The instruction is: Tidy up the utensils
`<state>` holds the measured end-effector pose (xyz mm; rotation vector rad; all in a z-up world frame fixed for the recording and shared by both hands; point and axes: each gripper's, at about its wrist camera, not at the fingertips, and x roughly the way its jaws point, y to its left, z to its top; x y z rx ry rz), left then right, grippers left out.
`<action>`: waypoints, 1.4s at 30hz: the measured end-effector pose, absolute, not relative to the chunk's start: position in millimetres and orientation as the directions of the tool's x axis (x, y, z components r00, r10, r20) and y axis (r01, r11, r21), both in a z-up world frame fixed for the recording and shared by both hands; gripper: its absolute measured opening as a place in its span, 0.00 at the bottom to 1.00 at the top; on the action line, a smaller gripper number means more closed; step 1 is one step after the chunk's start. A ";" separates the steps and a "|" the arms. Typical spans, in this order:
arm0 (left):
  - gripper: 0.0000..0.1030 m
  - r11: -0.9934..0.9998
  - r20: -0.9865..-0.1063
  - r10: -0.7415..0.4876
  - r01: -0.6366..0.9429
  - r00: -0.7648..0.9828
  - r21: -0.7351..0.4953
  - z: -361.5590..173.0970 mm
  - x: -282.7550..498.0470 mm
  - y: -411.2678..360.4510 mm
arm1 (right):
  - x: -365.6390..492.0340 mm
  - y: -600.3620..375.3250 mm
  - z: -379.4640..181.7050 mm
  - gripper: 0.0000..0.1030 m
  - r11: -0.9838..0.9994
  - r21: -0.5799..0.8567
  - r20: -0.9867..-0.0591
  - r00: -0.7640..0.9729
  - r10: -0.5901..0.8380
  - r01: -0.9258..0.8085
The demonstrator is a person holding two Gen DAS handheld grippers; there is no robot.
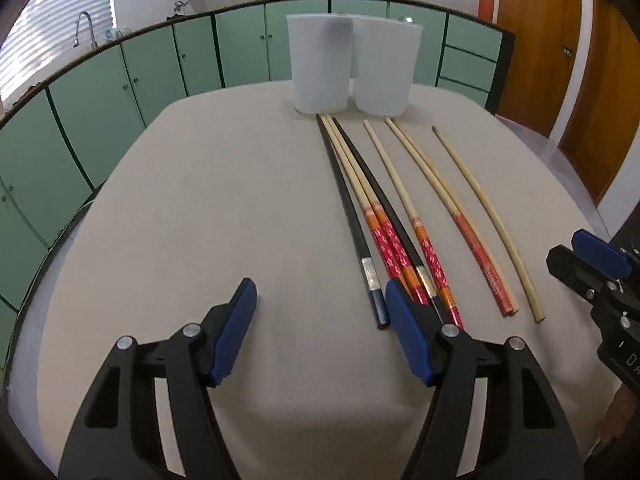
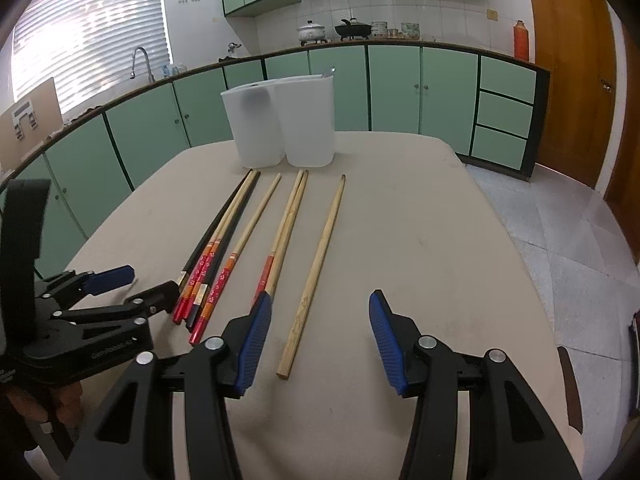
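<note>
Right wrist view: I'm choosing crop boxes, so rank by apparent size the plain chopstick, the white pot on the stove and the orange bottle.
1. plain chopstick, nearest the camera
2. white pot and orange bottle: look alike, unranked

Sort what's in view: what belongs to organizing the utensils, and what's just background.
Job: chopsticks, two white containers, left gripper, right gripper.

Background: pots and orange bottle on the counter, faucet.
</note>
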<state>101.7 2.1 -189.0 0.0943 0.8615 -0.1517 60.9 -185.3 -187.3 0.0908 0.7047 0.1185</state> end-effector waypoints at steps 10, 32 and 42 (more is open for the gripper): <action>0.46 0.991 -0.765 -0.076 0.134 0.639 0.014 -189.6 103.2 6.6 | 57.9 -178.9 -194.1 0.49 0.985 0.128 -0.660 0.731 0.174 -0.119; 0.26 0.992 -0.763 -0.067 0.126 0.642 0.018 -189.5 105.0 7.7 | 59.7 -172.6 -209.6 0.38 0.991 0.076 -0.714 0.688 0.128 -0.106; 0.24 0.992 -0.765 -0.057 0.126 0.641 0.031 -190.8 105.9 4.4 | 63.4 -174.5 -210.8 0.13 0.994 0.056 -0.720 0.687 0.103 -0.090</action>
